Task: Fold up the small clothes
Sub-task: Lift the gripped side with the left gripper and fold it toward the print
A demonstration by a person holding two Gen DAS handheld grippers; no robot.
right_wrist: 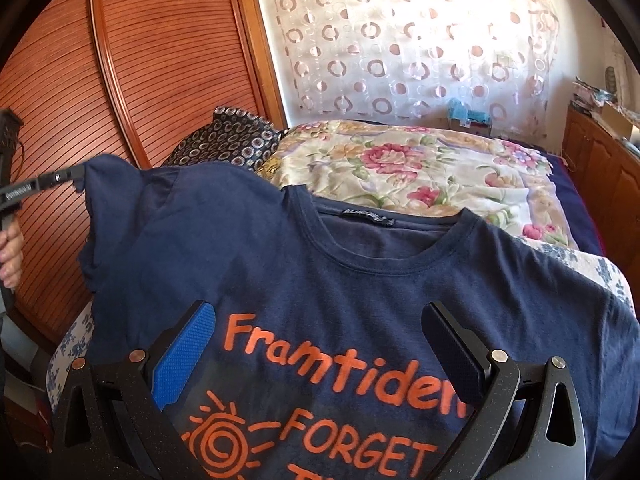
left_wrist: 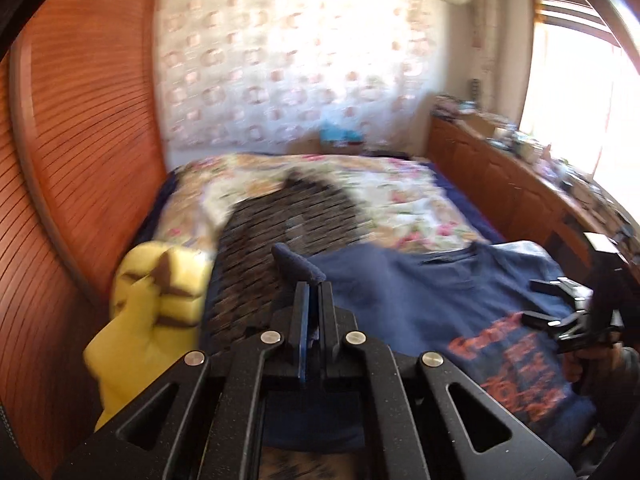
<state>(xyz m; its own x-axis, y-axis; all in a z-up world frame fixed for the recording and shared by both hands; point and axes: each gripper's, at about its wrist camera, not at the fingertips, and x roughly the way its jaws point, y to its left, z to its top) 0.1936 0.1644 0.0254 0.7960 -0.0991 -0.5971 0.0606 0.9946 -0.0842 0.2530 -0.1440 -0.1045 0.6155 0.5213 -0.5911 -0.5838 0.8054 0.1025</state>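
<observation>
Pinching the navy T-shirt [right_wrist: 320, 264] sleeve with shut left gripper [left_wrist: 314, 286], lifted beside the T-shirt's collar; right gripper [right_wrist: 320, 344] spread open above its orange print.

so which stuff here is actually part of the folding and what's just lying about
In the job:
navy t-shirt
left gripper, shut on its sleeve
right gripper, open over the print

Lying about:
yellow plush toy
patterned cushion
floral bedspread

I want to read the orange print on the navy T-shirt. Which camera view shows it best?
The right wrist view: the orange print on the T-shirt is close and sharp. The left wrist view shows it blurred at the right.
</observation>
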